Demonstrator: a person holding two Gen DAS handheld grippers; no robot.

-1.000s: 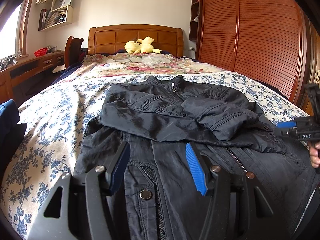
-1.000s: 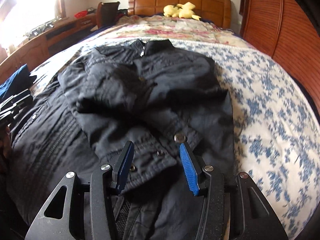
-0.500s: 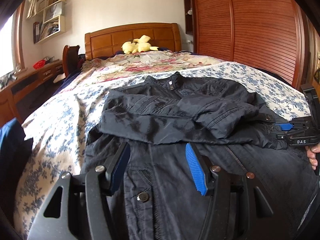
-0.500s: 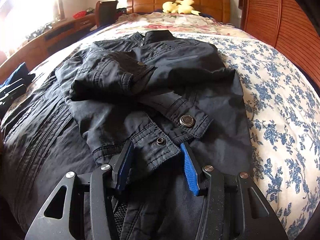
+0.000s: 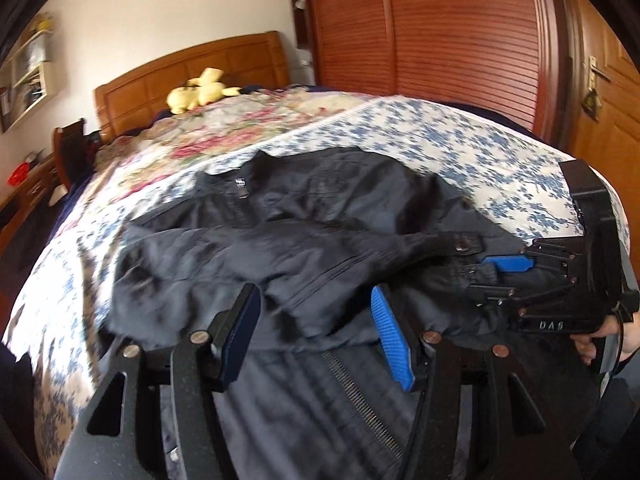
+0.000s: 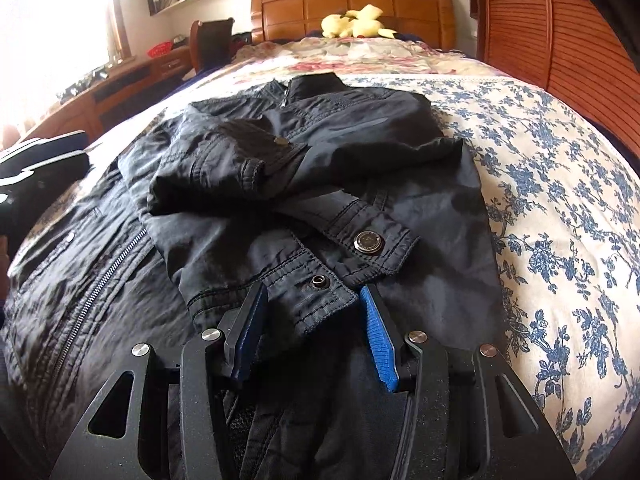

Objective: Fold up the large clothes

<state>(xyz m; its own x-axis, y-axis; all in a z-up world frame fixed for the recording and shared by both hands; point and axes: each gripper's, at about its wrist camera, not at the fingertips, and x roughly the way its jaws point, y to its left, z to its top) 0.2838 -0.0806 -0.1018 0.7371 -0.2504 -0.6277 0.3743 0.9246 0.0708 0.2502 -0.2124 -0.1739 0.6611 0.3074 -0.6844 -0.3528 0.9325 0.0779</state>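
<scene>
While the black jacket (image 6: 304, 184) lies where it did a second ago, front up on the blue-flowered bedspread (image 6: 560, 208) with both sleeves folded across its chest and its collar toward the wooden headboard (image 6: 352, 8), the two views of it have changed: the left wrist view has swung and tilted, so the headboard and the yellow plush toy (image 5: 200, 90) now sit further toward its left edge and the louvred wardrobe (image 5: 432, 36) fills more of the frame, and the right wrist view has closed in on the sleeve cuff (image 6: 320, 280). That cuff, with its open snap, now reaches in between the blue pads of the right gripper (image 6: 314, 300); the jaws stand apart on either side of it, and whether the pads actually press the cloth cannot be told. The left gripper (image 5: 316, 308) hangs tilted over the jacket's lower front, above the zipper (image 5: 360, 396), jaws spread and holding nothing, with the folded sleeve's edge just beyond its tips. In the left wrist view the right gripper lies low against the jacket on the side away from the headboard's plush toy, and a person's hand (image 5: 600, 336) grips its handle.
</scene>
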